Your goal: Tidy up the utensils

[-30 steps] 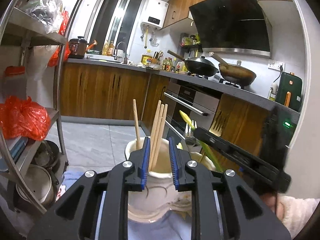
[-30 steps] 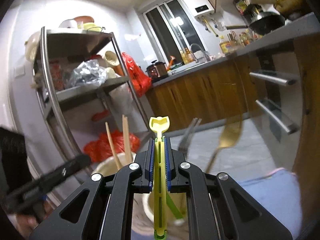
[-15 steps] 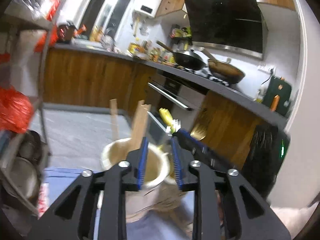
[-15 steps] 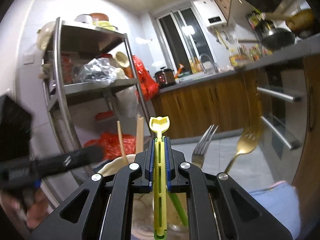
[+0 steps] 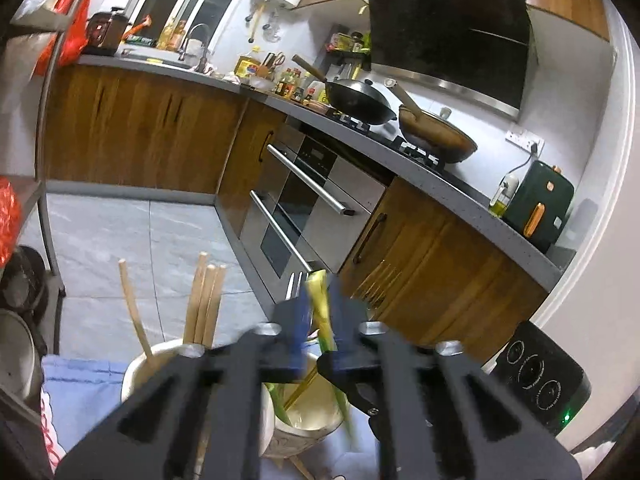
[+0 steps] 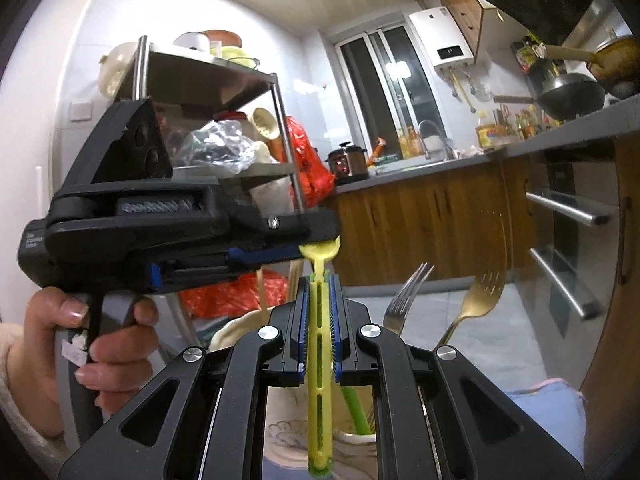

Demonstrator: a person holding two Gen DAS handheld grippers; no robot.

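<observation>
My right gripper (image 6: 319, 312) is shut on a yellow-green slotted utensil (image 6: 319, 344), held upright above a white ceramic cup (image 6: 352, 444). A silver fork (image 6: 404, 300) and a gold fork (image 6: 480, 300) stand in that cup. My left gripper (image 5: 320, 312) is open, its jaws on either side of the yellow utensil's top (image 5: 320, 296); it shows from the side in the right wrist view (image 6: 280, 256). A second cup (image 5: 160, 364) to the left holds wooden chopsticks (image 5: 204, 300).
The cups stand on a blue cloth (image 5: 80, 392). A metal rack (image 6: 224, 92) with bags and bowls stands at the left. Wooden cabinets and an oven (image 5: 304, 208) lie beyond. A black appliance (image 5: 540, 392) sits at the right.
My left gripper has swung right from the chopstick cup to the yellow utensil's top, its jaws now either side of it. My right gripper has kept its hold, tilted slightly.
</observation>
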